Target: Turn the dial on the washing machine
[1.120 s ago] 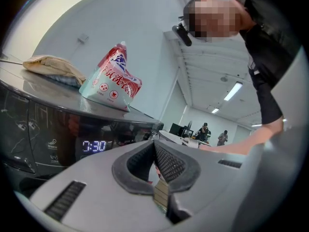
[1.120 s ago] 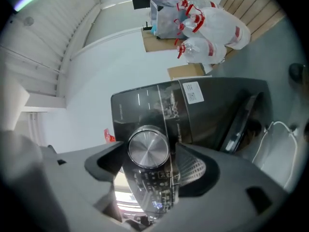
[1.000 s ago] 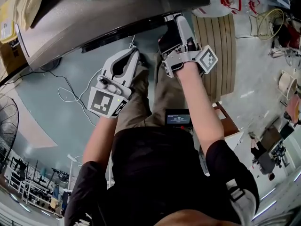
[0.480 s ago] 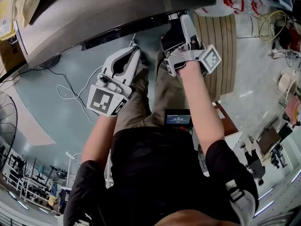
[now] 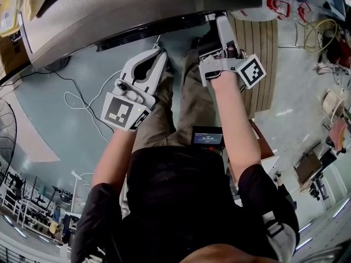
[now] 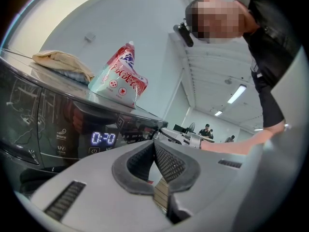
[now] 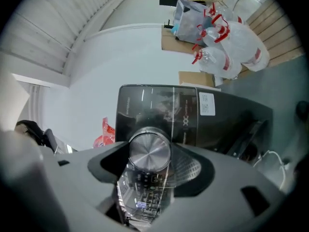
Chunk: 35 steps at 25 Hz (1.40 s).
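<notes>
- The round brushed-metal dial (image 7: 149, 149) sits on the dark glossy control panel (image 7: 193, 115) of the grey washing machine (image 5: 109, 15), between the jaws of the right gripper (image 7: 150, 154). These jaws have just been closing. They now seem to press the dial on both sides, standing quite wide because the dial is wide.
- Risk: the rim is smooth metal and the hold is near the jaw tips. I think the pads may slide when the wrist rolls, and then the gripper turns but the dial does not.
- Risk: if the gripper is not centred on the dial, a roll would push it sideways instead of turning it.
- Risk: the left gripper (image 6: 154, 146), its jaws closed together on nothing, hangs near the panel and the lit blue display (image 6: 103, 138). A small drift could touch a button there.
- Risk: the thin white cable (image 5: 82, 100) lies on the floor near the person's legs and could catch a foot.
- Count, near: one dial, two grippers, one display, one washing machine.
- Count, on top of the machine: one red-and-white plastic bag (image 6: 120, 79) and one crumpled beige cloth (image 6: 63, 64).
- Count, far: one cable; clear bags with red print (image 7: 222, 37), several, which I cannot count exactly; at least two people (image 6: 206, 128) far back in the room.
</notes>
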### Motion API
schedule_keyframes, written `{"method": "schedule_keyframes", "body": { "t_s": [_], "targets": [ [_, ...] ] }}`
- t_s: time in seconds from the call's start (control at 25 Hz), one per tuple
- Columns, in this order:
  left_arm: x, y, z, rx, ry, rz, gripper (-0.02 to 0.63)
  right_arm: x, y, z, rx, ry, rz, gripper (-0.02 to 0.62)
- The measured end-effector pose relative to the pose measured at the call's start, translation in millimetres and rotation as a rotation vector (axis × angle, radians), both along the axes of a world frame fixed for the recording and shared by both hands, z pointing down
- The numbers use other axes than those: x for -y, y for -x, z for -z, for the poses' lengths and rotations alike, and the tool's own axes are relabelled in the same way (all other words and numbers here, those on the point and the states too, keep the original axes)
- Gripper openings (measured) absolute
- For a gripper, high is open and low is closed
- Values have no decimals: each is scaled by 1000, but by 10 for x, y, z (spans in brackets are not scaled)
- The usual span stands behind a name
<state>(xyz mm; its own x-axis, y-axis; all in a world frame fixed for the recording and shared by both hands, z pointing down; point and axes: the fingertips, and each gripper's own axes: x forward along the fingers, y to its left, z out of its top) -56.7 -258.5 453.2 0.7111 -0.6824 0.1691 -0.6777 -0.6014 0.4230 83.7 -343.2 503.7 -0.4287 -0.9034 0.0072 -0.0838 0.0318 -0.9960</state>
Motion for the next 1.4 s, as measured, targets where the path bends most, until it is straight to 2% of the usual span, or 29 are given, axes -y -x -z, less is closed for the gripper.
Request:
{"method": "schedule_keyframes", "body": {
  "t_s": [0.12, 0.44, 0.8, 1.4],
  "targets": [
    [-10, 33, -23, 5, 5, 12, -5, 6, -11, 2, -27, -10, 6, 278],
    [-67, 94, -71, 8, 18, 29, -5, 7, -42, 33, -231, -48, 42, 278],
    [-63, 84, -88, 7, 24, 28, -5, 7, -44, 74, -363, -72, 47, 277],
    [-43, 69, -75, -6, 29, 39, -5, 20, -31, 128, -522, -110, 54, 276]
  ]
}}
